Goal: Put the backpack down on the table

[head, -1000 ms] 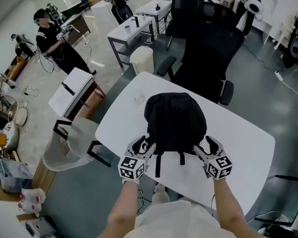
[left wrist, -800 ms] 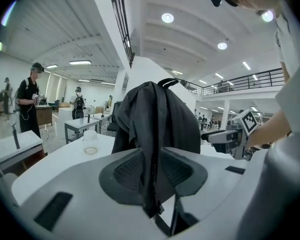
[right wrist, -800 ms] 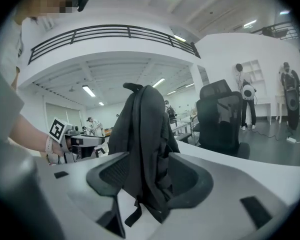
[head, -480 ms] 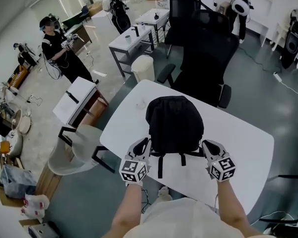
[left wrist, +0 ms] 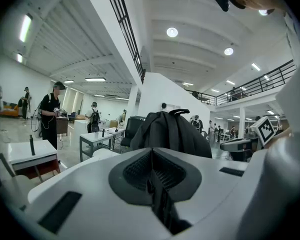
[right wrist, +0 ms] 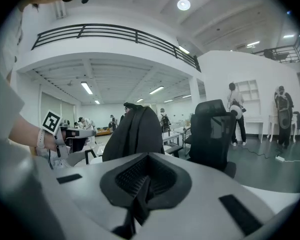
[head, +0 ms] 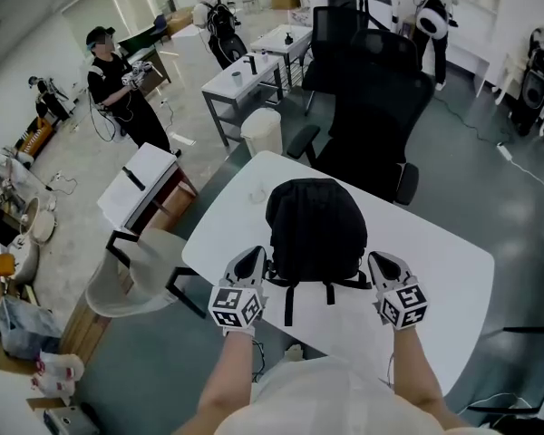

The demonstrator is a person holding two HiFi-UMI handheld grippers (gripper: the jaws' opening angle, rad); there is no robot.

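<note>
The backpack [head: 315, 225] stands on the white table [head: 440, 275] just ahead of and between the left gripper [head: 251, 263] and the right gripper [head: 382, 263]. It is upright, long axis vertical, top handle up. Each gripper is closed tight on a black strap [left wrist: 160, 204] of the backpack.

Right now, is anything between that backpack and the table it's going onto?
Nothing visible: the backpack already stands on the table; the left hand-held gripper and right hand-held gripper each clamp a strap.
</note>
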